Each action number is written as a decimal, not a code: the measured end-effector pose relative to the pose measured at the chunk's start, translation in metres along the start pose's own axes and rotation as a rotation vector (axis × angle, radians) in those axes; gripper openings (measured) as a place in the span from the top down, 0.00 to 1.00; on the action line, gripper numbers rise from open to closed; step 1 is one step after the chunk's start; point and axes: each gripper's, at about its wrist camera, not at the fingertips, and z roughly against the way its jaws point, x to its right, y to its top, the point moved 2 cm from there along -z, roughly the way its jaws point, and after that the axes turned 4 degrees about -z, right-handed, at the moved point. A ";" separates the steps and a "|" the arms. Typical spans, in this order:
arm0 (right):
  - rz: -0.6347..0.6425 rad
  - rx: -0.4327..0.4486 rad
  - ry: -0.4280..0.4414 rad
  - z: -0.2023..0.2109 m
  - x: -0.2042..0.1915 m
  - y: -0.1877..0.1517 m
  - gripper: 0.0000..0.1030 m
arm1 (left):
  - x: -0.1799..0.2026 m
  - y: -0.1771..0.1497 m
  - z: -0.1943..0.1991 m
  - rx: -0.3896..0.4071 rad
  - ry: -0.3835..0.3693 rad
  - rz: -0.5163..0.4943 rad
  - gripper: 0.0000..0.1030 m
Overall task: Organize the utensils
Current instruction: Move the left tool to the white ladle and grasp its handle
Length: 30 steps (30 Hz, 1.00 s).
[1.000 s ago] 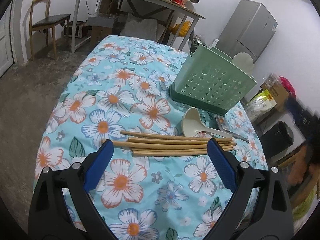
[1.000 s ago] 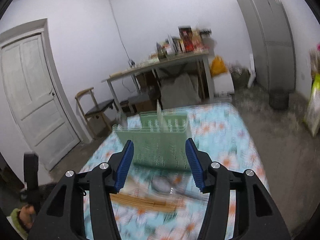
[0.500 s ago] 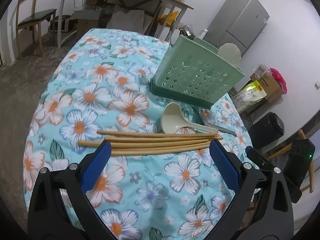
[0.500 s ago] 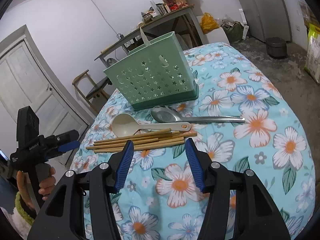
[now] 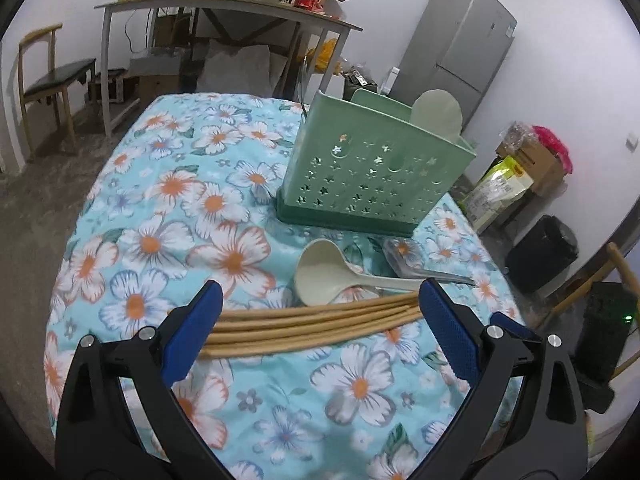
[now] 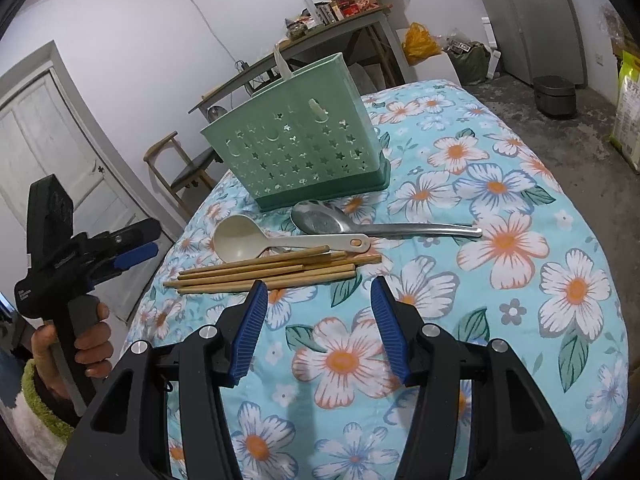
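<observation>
Several wooden chopsticks (image 5: pixel 312 322) lie in a bundle on the flowered tablecloth; they also show in the right wrist view (image 6: pixel 272 270). Behind them lie a cream plastic spoon (image 5: pixel 324 278) (image 6: pixel 256 240) and a metal spoon (image 5: pixel 404 264) (image 6: pixel 360 222). A green perforated utensil holder (image 5: pixel 372 172) (image 6: pixel 300 152) stands behind, with a cream utensil inside. My left gripper (image 5: pixel 320 316) is open wide, its jaws spanning the chopstick bundle from just above. My right gripper (image 6: pixel 316 300) is open and empty, just short of the chopsticks. The left gripper also shows at the left of the right wrist view (image 6: pixel 132 246).
The table (image 6: pixel 540 272) has rounded edges that drop to a concrete floor. A cluttered desk (image 5: pixel 224 4), a chair (image 5: pixel 52 76), a grey fridge (image 5: pixel 460 44) and a black bin (image 5: pixel 544 252) stand around the room.
My left gripper has moved down and closer to the chopsticks, which now lie between its jaws. My right gripper swung down from facing the room and has edged closer to the chopsticks.
</observation>
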 end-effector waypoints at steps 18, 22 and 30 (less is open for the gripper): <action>-0.013 -0.031 0.036 -0.017 0.001 -0.001 0.49 | -0.003 0.009 -0.044 -0.058 -0.031 -0.036 0.33; -0.010 -0.039 0.036 -0.020 -0.001 -0.001 0.49 | -0.006 0.006 -0.056 -0.094 -0.052 -0.031 0.44; -0.008 -0.052 0.037 -0.024 -0.003 0.000 0.49 | -0.019 -0.002 -0.081 -0.175 -0.085 0.029 0.62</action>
